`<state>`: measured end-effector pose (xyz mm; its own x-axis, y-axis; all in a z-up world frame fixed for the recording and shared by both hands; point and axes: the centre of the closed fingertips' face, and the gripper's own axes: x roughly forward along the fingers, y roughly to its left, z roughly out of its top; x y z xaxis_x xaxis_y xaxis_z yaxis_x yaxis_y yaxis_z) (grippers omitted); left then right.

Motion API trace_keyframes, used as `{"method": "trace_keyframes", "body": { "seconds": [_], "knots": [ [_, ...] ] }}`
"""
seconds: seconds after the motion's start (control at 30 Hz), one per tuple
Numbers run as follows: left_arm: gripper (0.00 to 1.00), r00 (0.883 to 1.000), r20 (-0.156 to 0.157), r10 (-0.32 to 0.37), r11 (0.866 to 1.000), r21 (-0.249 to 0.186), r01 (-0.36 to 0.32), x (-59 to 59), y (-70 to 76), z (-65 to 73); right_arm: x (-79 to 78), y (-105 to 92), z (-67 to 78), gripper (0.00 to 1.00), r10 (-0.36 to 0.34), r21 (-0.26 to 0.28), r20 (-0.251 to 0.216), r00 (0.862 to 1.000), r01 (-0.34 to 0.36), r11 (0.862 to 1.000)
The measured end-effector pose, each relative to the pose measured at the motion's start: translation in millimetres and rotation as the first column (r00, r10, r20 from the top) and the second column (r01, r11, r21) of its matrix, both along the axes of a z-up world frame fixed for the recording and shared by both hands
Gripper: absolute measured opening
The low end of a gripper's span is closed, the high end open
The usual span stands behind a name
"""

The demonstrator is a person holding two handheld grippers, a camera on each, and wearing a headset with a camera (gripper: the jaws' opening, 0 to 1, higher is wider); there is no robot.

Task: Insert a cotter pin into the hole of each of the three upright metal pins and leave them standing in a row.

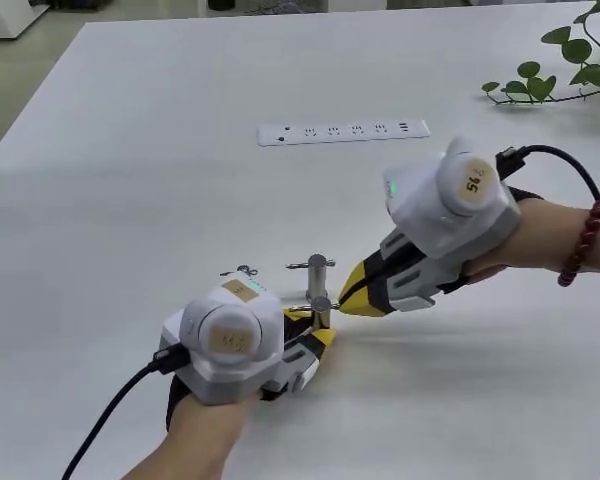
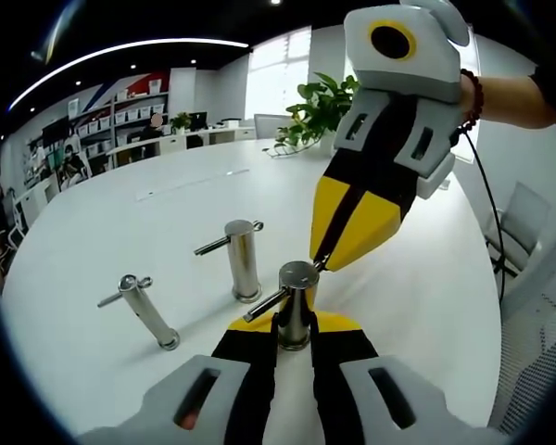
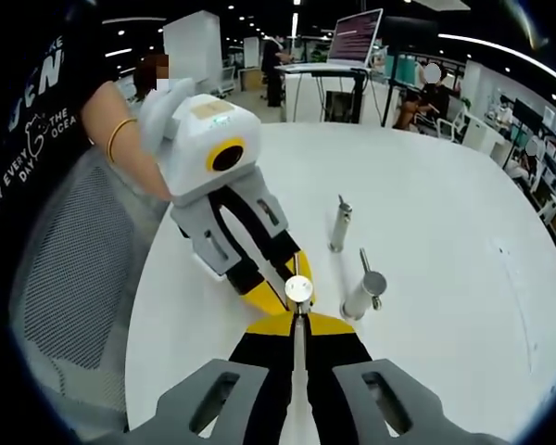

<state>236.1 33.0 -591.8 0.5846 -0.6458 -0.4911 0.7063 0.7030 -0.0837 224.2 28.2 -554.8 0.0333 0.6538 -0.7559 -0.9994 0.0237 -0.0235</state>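
Metal pin (image 2: 296, 311) is standing on the table (image 1: 130, 200), its base clamped by the left gripper (image 2: 295, 331). The right gripper (image 3: 298, 322) is pinching the cotter pin (image 2: 259, 305) at its head.

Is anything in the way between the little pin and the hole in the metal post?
Nothing visible. The right gripper holds the cotter pin right at the metal pin in the left gripper; its end already pokes out the far side. The other two pins stand aside.
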Motion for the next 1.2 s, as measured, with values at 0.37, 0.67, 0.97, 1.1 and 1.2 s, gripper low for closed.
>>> {"method": "trace_keyframes", "body": {
  "seconds": [0.37,0.67,0.97,1.1,1.2],
  "knots": [
    [0.11,1.000,-0.003,0.003,1.000,0.000,-0.003,0.0,0.0,-0.2,1.4,1.4,-0.9,0.00,0.029,0.001,0.015,0.999,-0.029,1.000],
    [0.17,1.000,-0.016,0.009,1.000,0.014,-0.008,-1.1,6.4,-1.5,0.7,5.4,2.5,0.05,0.022,0.032,0.017,1.000,-0.022,0.999],
    [0.29,1.000,-0.026,-0.004,1.000,0.017,0.004,-5.1,14.8,1.3,2.8,14.7,1.1,0.11,-0.004,0.057,0.000,1.000,0.004,0.998],
    [0.33,1.000,-0.015,-0.018,1.000,0.011,0.019,-6.9,15.5,6.2,2.2,18.7,-1.1,0.11,-0.019,0.064,-0.011,1.000,0.020,0.998],
    [0.36,1.000,-0.009,-0.028,0.999,0.016,0.028,-8.5,16.4,8.0,1.7,21.0,-5.1,0.11,-0.054,0.078,-0.066,0.996,0.060,0.995]
  ]
}}
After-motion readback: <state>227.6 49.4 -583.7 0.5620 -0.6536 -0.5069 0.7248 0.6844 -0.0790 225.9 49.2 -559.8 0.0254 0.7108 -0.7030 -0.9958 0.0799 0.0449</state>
